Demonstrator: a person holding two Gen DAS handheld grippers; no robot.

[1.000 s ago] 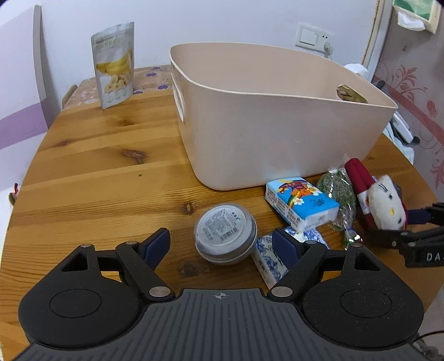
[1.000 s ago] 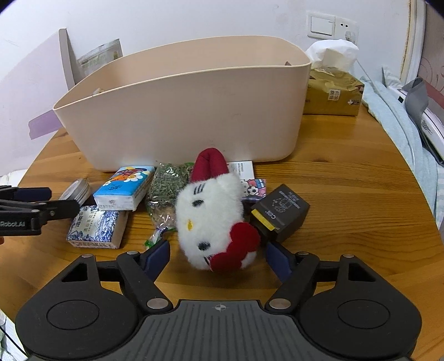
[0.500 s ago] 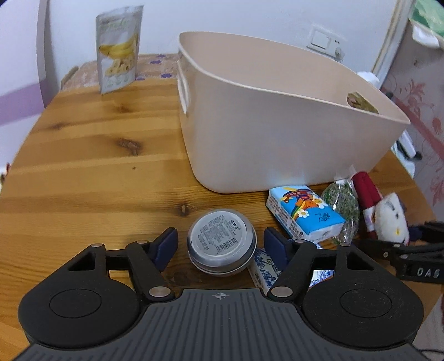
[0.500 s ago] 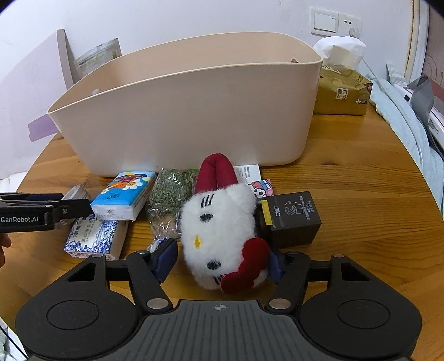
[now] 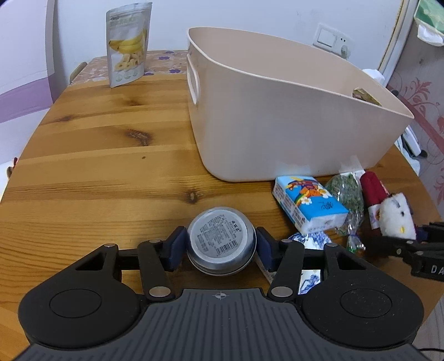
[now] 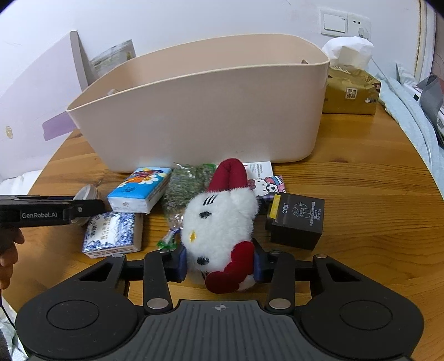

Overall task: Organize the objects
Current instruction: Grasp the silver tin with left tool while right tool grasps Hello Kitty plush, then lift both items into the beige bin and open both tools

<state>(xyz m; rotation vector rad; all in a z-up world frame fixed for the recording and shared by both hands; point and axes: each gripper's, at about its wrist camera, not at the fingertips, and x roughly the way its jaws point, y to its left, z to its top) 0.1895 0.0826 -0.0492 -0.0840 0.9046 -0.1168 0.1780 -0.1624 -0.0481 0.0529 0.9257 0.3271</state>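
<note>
Now left tool (image 5: 220, 247) gripping tin (image 5: 220, 241) — right tool (image 6: 219, 263) squeezing plush (image 6: 219, 222)

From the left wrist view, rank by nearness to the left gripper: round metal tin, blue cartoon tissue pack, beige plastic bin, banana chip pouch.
1. Round metal tin, between the left gripper's pads.
2. Blue cartoon tissue pack, to the right.
3. Beige plastic bin, beyond it.
4. Banana chip pouch, far left against the wall.

A round wooden table (image 5: 97, 155) with knots in its planks fills the middle of both views, backed by a plain white wall (image 6: 194, 22) carrying a switch plate (image 6: 334, 23) at upper right.
</note>
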